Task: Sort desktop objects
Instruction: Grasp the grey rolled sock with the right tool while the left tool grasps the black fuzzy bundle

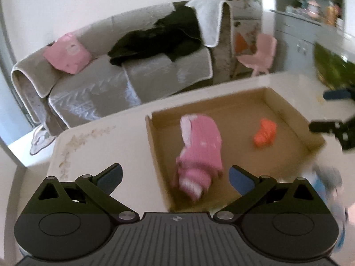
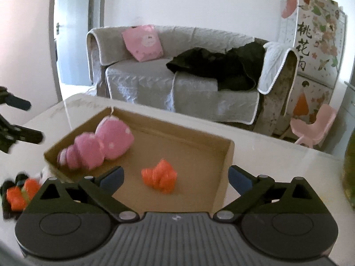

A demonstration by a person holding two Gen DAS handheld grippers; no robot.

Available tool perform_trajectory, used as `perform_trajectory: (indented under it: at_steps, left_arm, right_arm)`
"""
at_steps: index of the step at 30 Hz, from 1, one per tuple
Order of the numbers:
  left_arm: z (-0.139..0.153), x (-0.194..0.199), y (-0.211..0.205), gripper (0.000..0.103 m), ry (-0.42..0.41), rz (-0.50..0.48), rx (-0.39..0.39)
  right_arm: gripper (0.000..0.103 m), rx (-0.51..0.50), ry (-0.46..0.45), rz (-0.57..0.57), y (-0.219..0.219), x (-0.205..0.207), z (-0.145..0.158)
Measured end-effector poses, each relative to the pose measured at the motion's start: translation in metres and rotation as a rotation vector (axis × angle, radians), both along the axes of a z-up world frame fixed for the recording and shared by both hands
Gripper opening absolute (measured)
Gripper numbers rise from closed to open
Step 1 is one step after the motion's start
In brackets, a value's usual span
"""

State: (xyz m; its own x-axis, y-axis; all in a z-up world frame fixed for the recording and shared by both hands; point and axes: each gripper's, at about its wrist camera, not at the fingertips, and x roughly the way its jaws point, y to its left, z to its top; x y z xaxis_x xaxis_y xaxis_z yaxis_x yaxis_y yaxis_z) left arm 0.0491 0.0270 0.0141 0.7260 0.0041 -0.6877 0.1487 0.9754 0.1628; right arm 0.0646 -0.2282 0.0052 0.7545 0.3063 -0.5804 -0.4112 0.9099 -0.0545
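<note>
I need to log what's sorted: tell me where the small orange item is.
The orange item lies on the floor of the cardboard box, apart from the pink plush, toward the right-hand end in the left wrist view.

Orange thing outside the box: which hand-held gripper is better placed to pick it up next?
Probably the right hand-held gripper: the orange thing lies on the table close beside it, and its jaws are open and empty. The left wrist view does not show that thing at all.

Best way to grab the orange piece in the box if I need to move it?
From above, pinching the orange piece across its bunched middle. It lies low on the box floor, apart from the pink cloth; the walls would likely block a side approach.
</note>
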Motion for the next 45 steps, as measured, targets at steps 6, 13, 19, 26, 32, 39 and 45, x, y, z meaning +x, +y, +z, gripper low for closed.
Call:
perform_trajectory:
  at_steps: [6, 13, 19, 26, 32, 39, 45]
  left_arm:
    - [-0.020, -0.052, 0.027, 0.103, 0.032, 0.034, -0.001]
    - [-0.047, -0.088, 0.075, 0.103, 0.077, 0.102, -0.339]
    - [-0.060, -0.088, 0.090, 0.103, 0.148, 0.158, -0.431]
    - [-0.069, -0.085, 0.073, 0.102, 0.240, 0.097, -0.484]
    - [-0.078, -0.082, 0.050, 0.103, 0.260, 0.006, -0.388]
    - [-0.099, -0.082, 0.044, 0.103, 0.270, -0.026, -0.246]
    - [-0.104, -0.083, 0.045, 0.102, 0.244, -0.043, -0.215]
  right_arm:
    - [0.101, 0.011, 0.072, -0.022, -0.026, -0.011, -0.019]
    - [0.097, 0.005, 0.148, 0.019, -0.031, -0.002, -0.044]
    - [0.095, 0.000, 0.187, 0.082, -0.021, 0.003, -0.058]
    - [0.095, 0.002, 0.215, 0.091, -0.023, -0.005, -0.072]
    - [0.095, 0.012, 0.236, 0.094, -0.035, -0.006, -0.077]
    - [0.093, 0.048, 0.250, 0.096, -0.042, -0.002, -0.076]
    - [0.081, 0.066, 0.275, 0.100, -0.044, 0.001, -0.079]
